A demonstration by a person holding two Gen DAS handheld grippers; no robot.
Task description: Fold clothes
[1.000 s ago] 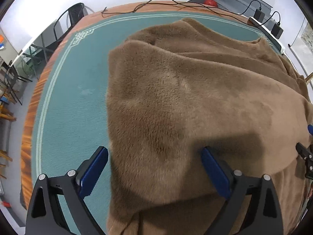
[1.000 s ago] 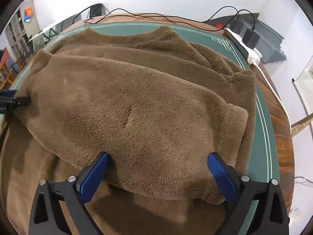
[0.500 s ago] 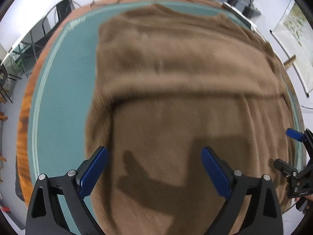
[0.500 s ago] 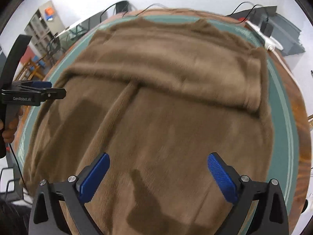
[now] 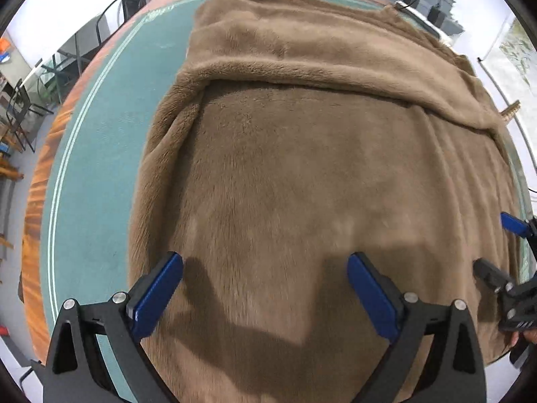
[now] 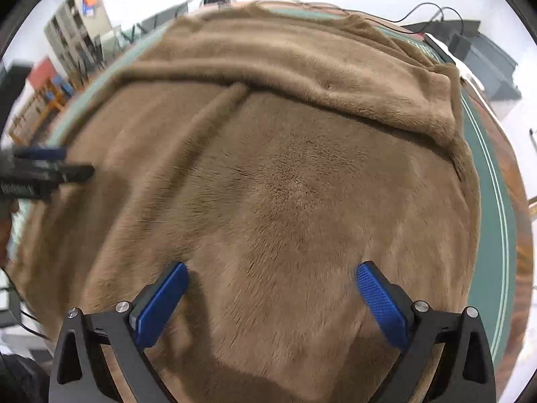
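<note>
A large brown fleece garment (image 5: 302,174) lies spread over the green table mat (image 5: 100,154). Its far part is folded over toward me, making a thick band (image 5: 319,57) across the top; the same band (image 6: 302,63) shows in the right wrist view above the flat lower part of the garment (image 6: 285,201). My left gripper (image 5: 265,288) hovers open above the near part of the fabric, nothing between its blue pads. My right gripper (image 6: 272,302) is open too, over the near right part. Each gripper appears at the edge of the other's view.
The green mat lies on a wooden table whose rim (image 5: 37,181) shows at the left. A power strip (image 6: 466,74) with cables lies at the far right edge. Chairs (image 5: 30,107) and shelves (image 6: 74,37) stand beyond the table.
Both grippers have pulled back toward me and risen, away from the folded band, which stays laid over the far part. Both stayed open throughout.
</note>
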